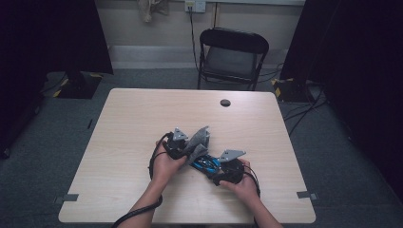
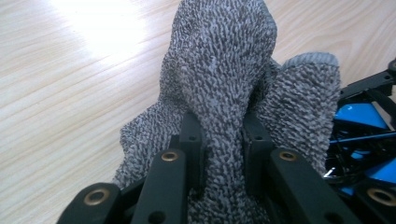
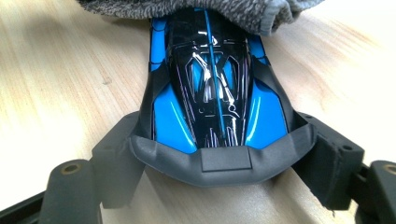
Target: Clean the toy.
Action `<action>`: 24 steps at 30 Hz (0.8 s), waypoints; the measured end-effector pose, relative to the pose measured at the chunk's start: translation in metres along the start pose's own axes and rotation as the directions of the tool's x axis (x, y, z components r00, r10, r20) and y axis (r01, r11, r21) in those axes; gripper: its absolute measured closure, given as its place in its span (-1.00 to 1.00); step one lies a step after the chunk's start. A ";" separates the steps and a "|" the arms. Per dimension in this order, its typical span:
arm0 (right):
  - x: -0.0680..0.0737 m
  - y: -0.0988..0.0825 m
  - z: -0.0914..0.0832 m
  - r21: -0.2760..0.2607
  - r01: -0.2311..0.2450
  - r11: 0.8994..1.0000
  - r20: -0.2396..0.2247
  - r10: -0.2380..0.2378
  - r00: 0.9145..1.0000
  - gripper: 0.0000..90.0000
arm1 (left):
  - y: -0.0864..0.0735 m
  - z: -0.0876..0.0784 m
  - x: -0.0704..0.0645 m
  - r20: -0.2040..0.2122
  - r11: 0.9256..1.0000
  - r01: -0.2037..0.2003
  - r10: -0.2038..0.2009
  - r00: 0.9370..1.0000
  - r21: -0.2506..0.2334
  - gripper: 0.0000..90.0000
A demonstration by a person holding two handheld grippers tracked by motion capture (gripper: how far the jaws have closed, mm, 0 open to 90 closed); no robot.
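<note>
A grey knitted cloth point(image 2: 219, 60) stands bunched up between the jaws of my left gripper point(image 2: 219, 135), which is shut on it. In the high view the cloth point(image 1: 200, 137) rises just right of the left gripper point(image 1: 191, 149) at the table's middle front. A glossy blue and black toy car point(image 3: 210, 93) lies on the table with its far end under the cloth point(image 3: 233, 11). My right gripper point(image 3: 222, 157) has its wide-set pads pressed on both sides of the car's near grey bumper. From above, the car point(image 1: 204, 164) lies between the two hands, left of the right gripper point(image 1: 212, 169).
The light wooden table point(image 1: 142, 109) has a round cable hole point(image 1: 225, 102) near its far edge. A black folding chair point(image 1: 232, 52) stands behind it. Dark stands and cables sit on the floor at both sides.
</note>
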State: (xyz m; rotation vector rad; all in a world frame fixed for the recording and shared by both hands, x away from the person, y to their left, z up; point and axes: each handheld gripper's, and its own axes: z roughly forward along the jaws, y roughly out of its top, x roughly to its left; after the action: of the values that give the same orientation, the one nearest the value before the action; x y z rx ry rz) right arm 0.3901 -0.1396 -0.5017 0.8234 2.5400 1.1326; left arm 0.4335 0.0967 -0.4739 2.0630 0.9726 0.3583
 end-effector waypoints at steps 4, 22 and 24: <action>0.000 0.000 0.000 0.000 0.000 1.000 0.000 0.000 1.000 -0.47 | -0.001 0.000 0.004 -0.002 1.000 0.014 -0.014 1.000 -0.003 0.67; 0.000 0.000 0.000 0.000 0.000 1.000 0.000 0.000 1.000 -0.47 | -0.003 0.000 0.015 -0.017 0.999 0.047 -0.047 0.999 0.009 0.66; 0.000 0.000 0.000 0.000 0.000 1.000 0.000 0.000 1.000 -0.47 | -0.003 0.000 0.016 -0.018 0.999 0.051 -0.050 0.999 0.013 0.66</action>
State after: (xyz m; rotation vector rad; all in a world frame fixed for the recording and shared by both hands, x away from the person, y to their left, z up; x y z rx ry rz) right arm 0.3902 -0.1395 -0.5017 0.8236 2.5404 1.1330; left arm 0.4426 0.1097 -0.4775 2.0464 1.0384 0.3454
